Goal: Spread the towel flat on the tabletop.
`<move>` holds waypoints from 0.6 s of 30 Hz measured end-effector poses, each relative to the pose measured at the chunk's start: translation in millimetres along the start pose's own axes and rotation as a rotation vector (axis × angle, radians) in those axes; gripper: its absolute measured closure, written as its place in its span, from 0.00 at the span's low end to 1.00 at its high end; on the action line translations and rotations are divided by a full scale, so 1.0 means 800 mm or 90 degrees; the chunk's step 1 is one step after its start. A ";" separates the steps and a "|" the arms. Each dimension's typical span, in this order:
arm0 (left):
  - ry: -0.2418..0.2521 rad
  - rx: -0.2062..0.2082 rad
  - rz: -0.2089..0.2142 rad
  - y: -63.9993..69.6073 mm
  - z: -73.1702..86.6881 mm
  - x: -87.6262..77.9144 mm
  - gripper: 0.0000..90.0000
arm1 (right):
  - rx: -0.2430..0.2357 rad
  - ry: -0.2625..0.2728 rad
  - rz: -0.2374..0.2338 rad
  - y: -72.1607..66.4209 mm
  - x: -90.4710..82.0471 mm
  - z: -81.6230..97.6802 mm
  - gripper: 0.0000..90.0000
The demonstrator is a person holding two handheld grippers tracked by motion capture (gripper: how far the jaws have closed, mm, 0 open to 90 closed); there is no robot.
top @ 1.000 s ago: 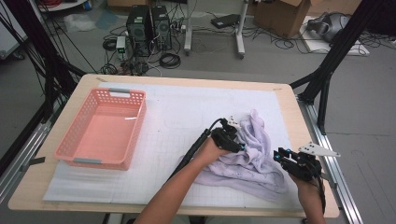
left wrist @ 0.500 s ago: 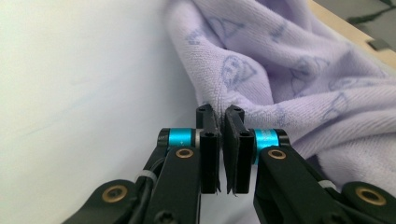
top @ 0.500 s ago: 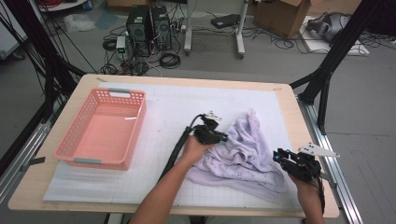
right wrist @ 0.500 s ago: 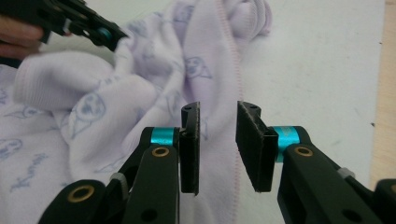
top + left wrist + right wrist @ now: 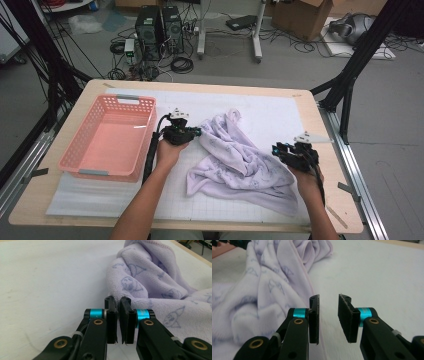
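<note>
Two grippers work a lilac towel point(image 5: 240, 160) printed with small faint figures, lying crumpled on the right half of the table point(image 5: 210, 85). Nearest the person, the right gripper point(image 5: 280, 149) sits at the towel's right edge; in the right gripper view point(image 5: 328, 315) its jaws stand partly apart with nothing between them, the towel's pink-trimmed hem running just beside the left pad. Farther in, the left gripper point(image 5: 197, 132) is at the towel's upper left corner. In the left gripper view point(image 5: 117, 315) its jaws have just closed to a thin slit right at the towel's edge; whether any cloth is pinched there cannot be told. No legible writing shows on the towel or the grippers.

A white gridded mat point(image 5: 270, 110) covers the wooden tabletop. A pink plastic basket point(image 5: 80, 160) stands on the table's left side, well apart from the towel. Beyond the table lie a grey floor, two black computer towers point(image 5: 160, 27), tangled cables point(image 5: 182, 64), a cardboard box point(image 5: 300, 12) and black frame struts point(image 5: 360, 55).
</note>
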State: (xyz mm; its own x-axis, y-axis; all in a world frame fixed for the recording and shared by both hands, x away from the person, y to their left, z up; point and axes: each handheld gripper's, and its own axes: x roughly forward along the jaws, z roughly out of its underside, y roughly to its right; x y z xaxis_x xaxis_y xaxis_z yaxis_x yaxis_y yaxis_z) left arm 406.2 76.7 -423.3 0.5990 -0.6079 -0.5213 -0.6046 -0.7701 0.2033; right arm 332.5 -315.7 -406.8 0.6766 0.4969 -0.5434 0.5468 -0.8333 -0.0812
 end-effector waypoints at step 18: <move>0.014 0.002 0.060 0.016 0.012 0.008 0.93 | -0.103 -0.109 -0.081 -0.039 0.111 -0.058 0.99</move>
State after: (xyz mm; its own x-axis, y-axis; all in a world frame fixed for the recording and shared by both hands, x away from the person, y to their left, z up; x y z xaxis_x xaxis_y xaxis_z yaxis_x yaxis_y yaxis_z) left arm 397.5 64.6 -431.9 0.5508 -0.6820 -0.4811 -0.6607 -0.7085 0.2480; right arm 398.7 -234.6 -413.5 0.5110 0.5361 -0.6719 0.7036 -0.7099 -0.0313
